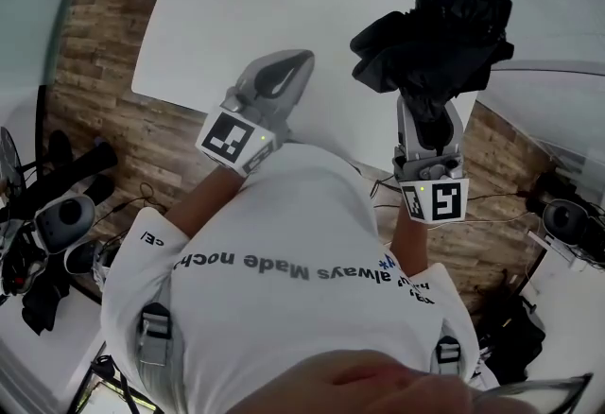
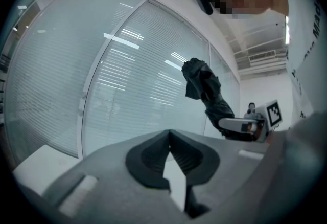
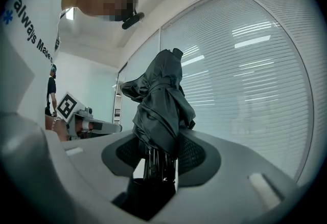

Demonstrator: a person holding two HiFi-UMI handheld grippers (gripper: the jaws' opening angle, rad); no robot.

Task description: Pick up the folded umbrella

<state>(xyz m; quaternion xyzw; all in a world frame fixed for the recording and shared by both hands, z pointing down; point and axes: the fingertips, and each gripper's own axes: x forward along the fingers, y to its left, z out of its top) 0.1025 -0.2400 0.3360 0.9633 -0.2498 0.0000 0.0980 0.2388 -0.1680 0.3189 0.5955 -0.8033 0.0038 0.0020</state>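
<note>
Right gripper (image 1: 431, 117) clamps the one folded umbrella (image 1: 437, 20); left gripper (image 1: 295, 64) sits closed.

Head camera steeply down over table (image 1: 208, 25); 2 jaw-riding cameras level, probably toward 1 shared glass wall (image 2: 127, 90).

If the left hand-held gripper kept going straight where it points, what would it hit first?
Probably the glass wall with blinds. The left hand-held gripper aims there, with the umbrella off to one side; depth is unclear.

Bright even light, strip-light glare on the glass wall (image 2: 127, 90), fisheye-bent edges, black corners, umbrella (image 1: 444, 25) folds lost in shadow.
</note>
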